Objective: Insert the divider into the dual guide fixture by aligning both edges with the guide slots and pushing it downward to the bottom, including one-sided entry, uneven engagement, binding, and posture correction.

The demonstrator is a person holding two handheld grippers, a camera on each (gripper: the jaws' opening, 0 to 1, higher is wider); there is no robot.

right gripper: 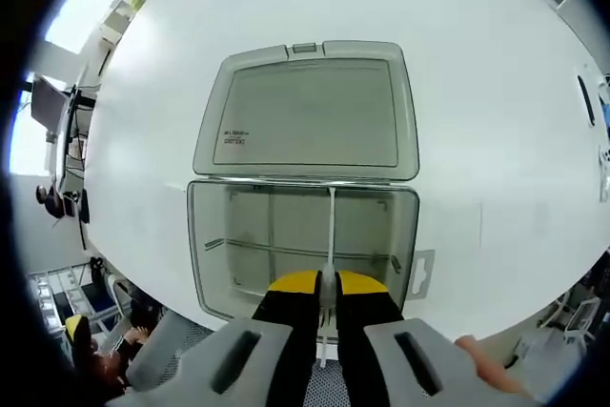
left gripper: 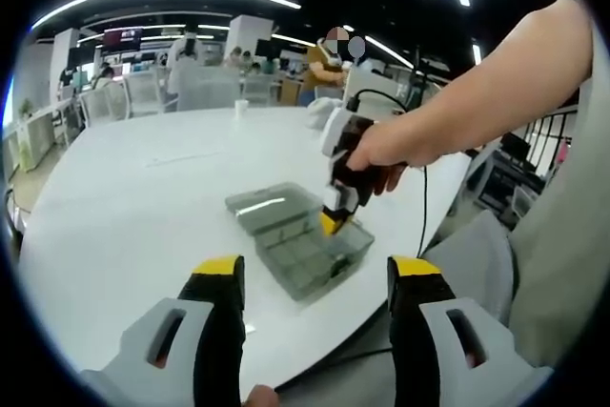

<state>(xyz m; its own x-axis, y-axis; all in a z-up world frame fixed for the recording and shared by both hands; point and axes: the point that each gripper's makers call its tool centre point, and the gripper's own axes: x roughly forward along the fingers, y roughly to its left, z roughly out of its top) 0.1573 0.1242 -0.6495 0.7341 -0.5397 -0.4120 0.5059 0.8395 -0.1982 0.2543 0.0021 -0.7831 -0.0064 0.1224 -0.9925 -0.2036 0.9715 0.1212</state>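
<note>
In the right gripper view, the right gripper (right gripper: 327,285), with black jaws tipped in yellow, had its jaws drawn narrow and pinched on the near edge of a thin translucent plastic divider (right gripper: 331,235). The divider stood on edge inside the clear plastic compartment box (right gripper: 212,264), running from the jaw tips away toward the hinge side and crossing a lower cross strip (right gripper: 276,252) that spanned the box from side to side. How deep the divider sat in its guide slots could not be told. Beyond the box's open tray, its hinged grey-tinted lid (right gripper: 310,111) lay folded back flat on the round white table (right gripper: 477,92). A small clear latch tab (right gripper: 421,272) stuck out from the box's right wall.

In the left gripper view, the left gripper (left gripper: 315,278) hung above the near edge of the table with its yellow-tipped black jaws set wide apart and nothing between them. Past those jaws the same box (left gripper: 315,254) sat on the table (left gripper: 143,207) with its lid (left gripper: 272,205) open, and the right gripper (left gripper: 335,221) reached down into it, held by a person's hand (left gripper: 381,152) on a bare forearm. A black cable (left gripper: 422,207) trailed down from that tool over the table's edge. White chairs (left gripper: 143,92) and an open office stood beyond the table.
</note>
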